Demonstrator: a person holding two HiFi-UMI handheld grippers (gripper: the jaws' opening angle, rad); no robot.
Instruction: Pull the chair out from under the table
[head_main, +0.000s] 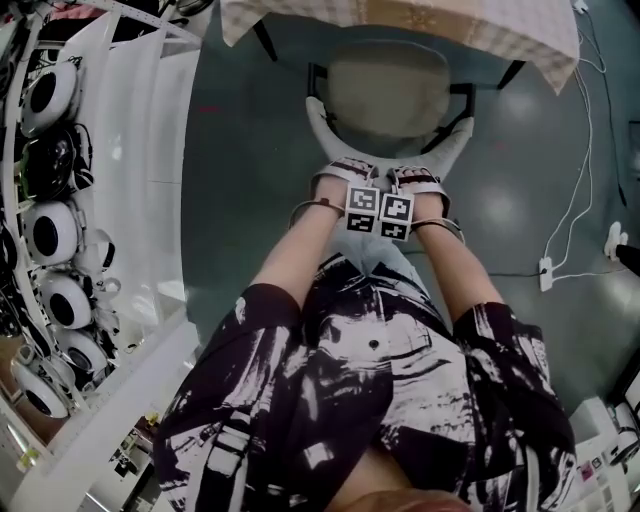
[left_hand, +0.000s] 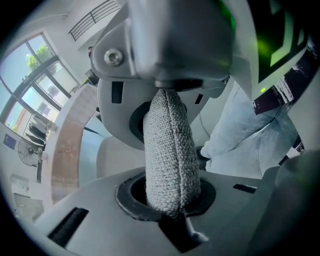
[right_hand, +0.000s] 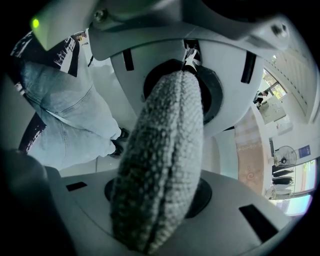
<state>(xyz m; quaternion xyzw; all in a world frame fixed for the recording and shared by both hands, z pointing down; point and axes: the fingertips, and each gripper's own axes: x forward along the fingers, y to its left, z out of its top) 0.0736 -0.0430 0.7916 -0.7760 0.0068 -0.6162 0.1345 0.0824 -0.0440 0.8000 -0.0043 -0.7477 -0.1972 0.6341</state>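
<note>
The chair (head_main: 388, 95) has a beige seat and a pale woven backrest (head_main: 330, 140); its front half sits under the table (head_main: 400, 25), which is covered by a checked cloth. In the head view my left gripper (head_main: 345, 185) and right gripper (head_main: 418, 185) stand side by side on the top middle of the backrest, pointing steeply down. In the left gripper view the backrest's woven edge (left_hand: 167, 170) is pinched between the jaws of the left gripper (left_hand: 170, 145). The right gripper (right_hand: 170, 145) is likewise shut on the woven edge (right_hand: 155, 190).
A white shelf unit (head_main: 150, 150) with several round black-and-white devices runs along the left. On the grey floor at the right lie a power strip (head_main: 545, 270) and white cables. The person's jeans-clad legs (left_hand: 250, 135) stand just behind the chair.
</note>
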